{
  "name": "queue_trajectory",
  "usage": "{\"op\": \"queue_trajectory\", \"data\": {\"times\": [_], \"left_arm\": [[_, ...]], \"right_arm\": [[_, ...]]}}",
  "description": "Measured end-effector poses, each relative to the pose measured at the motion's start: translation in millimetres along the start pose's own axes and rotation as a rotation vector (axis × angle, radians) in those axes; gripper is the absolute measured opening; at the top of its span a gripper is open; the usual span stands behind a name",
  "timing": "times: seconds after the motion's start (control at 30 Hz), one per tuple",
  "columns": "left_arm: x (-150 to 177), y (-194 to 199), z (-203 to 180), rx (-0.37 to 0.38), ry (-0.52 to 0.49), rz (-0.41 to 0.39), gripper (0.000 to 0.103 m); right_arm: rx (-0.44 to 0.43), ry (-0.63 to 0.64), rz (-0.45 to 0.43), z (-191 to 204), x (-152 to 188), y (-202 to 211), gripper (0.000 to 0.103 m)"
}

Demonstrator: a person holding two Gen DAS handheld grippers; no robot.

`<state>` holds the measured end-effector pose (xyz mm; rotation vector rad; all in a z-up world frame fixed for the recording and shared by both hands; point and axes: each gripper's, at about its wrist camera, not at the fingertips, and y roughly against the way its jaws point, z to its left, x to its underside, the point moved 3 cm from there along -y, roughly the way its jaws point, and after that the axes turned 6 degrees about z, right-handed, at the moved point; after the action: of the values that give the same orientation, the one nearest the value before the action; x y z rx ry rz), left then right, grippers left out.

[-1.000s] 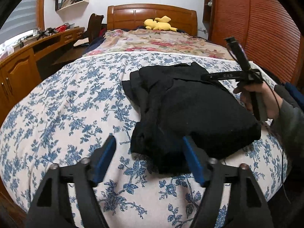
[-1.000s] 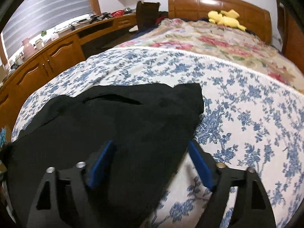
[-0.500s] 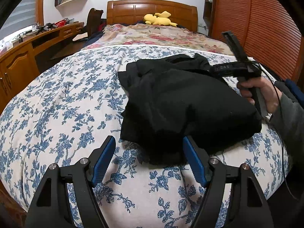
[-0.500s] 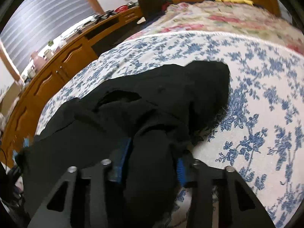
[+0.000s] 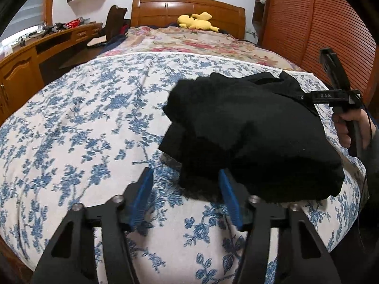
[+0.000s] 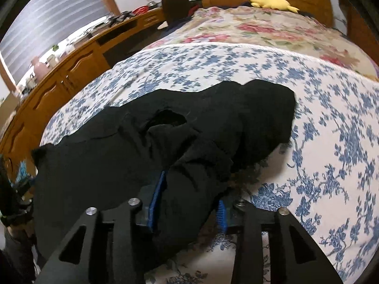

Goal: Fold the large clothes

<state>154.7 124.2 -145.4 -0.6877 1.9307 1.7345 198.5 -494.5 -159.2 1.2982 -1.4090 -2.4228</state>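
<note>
A black garment lies bunched on the blue-flowered bed cover, right of the middle. My left gripper is at the garment's near left corner, jaws closing. The cloth's edge sits between them, against the right pad and apart from the left pad. My right gripper has a thick fold of the black garment filling the gap between its blue pads, which are easing apart slightly. In the left wrist view a hand holds that gripper's handle at the garment's far right, fingertips hidden by cloth.
A pink-flowered quilt and a yellow plush toy lie by the wooden headboard. A long wooden desk runs along the left of the bed. A slatted wooden wardrobe stands on the right.
The right gripper went from wide open over the garment to clamped on a fold of it. The garment bunched up and shifted right. The left jaws narrowed around its near corner.
</note>
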Motion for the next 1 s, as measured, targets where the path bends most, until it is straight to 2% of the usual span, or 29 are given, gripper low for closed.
{"op": "queue_trajectory", "data": {"times": [0.07, 0.13, 0.23, 0.4, 0.57, 0.6, 0.63, 0.67, 0.7, 0.73, 0.77, 0.83, 0.9, 1.0], "left_arm": [[-0.1, -4.8, -2.4, 0.002, -0.004, 0.011, 0.053], [-0.2, -7.5, -3.5, -0.003, -0.005, 0.016, 0.053], [-1.2, -9.0, -3.5, -0.001, 0.001, 0.018, 0.053], [-3.5, -14.3, -4.3, -0.004, -0.001, 0.027, 0.053], [-3.8, -18.4, -5.4, 0.006, 0.000, 0.030, 0.053], [-3.6, -19.0, -5.3, 0.013, 0.003, 0.031, 0.049], [-3.3, -19.5, -5.5, 0.034, 0.007, 0.034, 0.046], [-3.0, -20.0, -6.2, 0.060, 0.012, 0.037, 0.035], [-2.9, -20.7, -7.6, 0.080, 0.014, 0.041, 0.026], [-2.8, -20.7, -9.4, 0.076, 0.010, 0.042, 0.022], [-3.0, -20.1, -11.4, 0.071, 0.000, 0.039, 0.013], [-4.3, -17.8, -12.9, 0.070, -0.006, 0.031, 0.009], [-5.9, -9.8, -14.2, 0.068, -0.013, 0.000, 0.006], [-9.3, 7.5, -13.7, 0.070, -0.017, -0.053, 0.005]], "right_arm": [[0.012, -0.024, 0.007, -7.2, -1.3, -7.0, 0.056], [0.030, -0.049, 0.002, -16.2, -5.3, -14.5, 0.068], [0.023, -0.091, -0.009, -25.7, -10.4, -27.9, 0.075], [-0.022, -0.155, -0.016, -41.3, -17.8, -52.3, 0.081], [-0.049, -0.176, -0.021, -47.7, -17.3, -69.3, 0.082], [-0.051, -0.173, -0.023, -48.0, -16.9, -70.7, 0.082], [-0.051, -0.170, -0.024, -46.3, -17.4, -69.9, 0.081], [-0.056, -0.164, -0.028, -44.6, -17.1, -69.7, 0.077], [-0.073, -0.153, -0.035, -43.6, -17.0, -70.2, 0.067], [-0.079, -0.141, -0.043, -38.1, -18.2, -63.4, 0.057], [-0.074, -0.118, -0.050, -35.8, -18.5, -62.3, 0.053], [-0.055, -0.073, -0.077, -30.7, -18.3, -55.4, 0.037], [-0.042, -0.044, -0.113, -26.4, -17.8, -46.1, 0.029], [-0.015, -0.006, -0.156, -14.6, -15.5, -36.1, 0.024]]}}
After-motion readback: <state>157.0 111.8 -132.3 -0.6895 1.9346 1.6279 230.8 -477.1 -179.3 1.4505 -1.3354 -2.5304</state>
